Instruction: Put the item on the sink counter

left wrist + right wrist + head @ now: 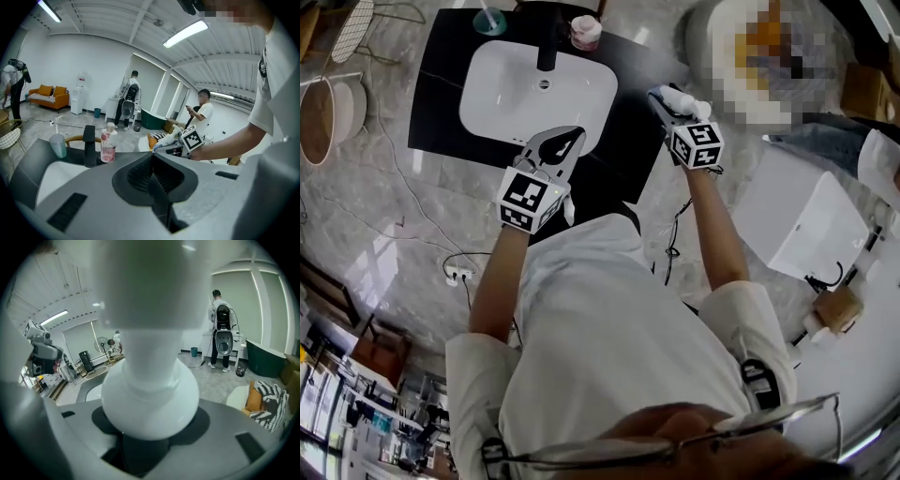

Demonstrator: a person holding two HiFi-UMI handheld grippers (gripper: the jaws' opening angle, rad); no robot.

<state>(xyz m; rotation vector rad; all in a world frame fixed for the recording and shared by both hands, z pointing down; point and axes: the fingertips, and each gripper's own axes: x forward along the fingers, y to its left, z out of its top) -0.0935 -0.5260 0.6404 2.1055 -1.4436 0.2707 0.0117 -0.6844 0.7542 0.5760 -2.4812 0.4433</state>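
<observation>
White bottle (150,380), one; hand-held grippers (561,142) (673,105), two

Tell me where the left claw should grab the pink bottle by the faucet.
Probably the pink bottle across its straight body, below the white cap. It stands upright, so come in level from the front or its right; the faucet crowds its left. The left claw is shut and must open first.
</observation>
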